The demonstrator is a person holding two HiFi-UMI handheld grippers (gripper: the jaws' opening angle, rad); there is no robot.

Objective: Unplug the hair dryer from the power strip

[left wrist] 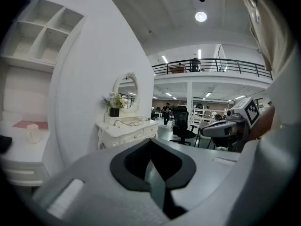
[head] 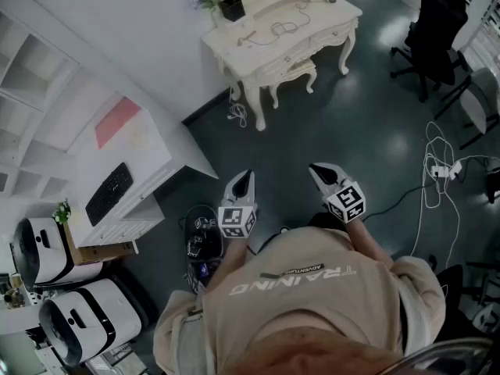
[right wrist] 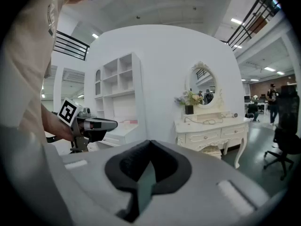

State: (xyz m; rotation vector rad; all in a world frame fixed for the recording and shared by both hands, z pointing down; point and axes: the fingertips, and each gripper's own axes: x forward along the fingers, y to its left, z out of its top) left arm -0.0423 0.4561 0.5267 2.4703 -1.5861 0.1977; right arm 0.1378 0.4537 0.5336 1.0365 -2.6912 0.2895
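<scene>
A cream dressing table (head: pixel 312 41) stands far ahead against the wall. On it lies what looks like the hair dryer (head: pixel 306 0), with a dark cord (head: pixel 280 30) looping to a small strip-like thing (head: pixel 245 39) at its left end. Both grippers are held at waist height over the dark floor, well short of the table. My left gripper (head: pixel 248 176) and right gripper (head: pixel 313 168) are shut, with nothing between the jaws. The same table (left wrist: pixel 126 128) appears small in the left gripper view and as table (right wrist: pixel 211 128) in the right gripper view.
A white desk (head: pixel 129 158) with a keyboard (head: pixel 108 193) runs along the left. A potted plant (head: pixel 230 6) stands on the dressing table, a stool (head: pixel 293 75) beneath it. Black office chairs (head: pixel 433 33) and white cables (head: pixel 437 170) lie on the floor at right.
</scene>
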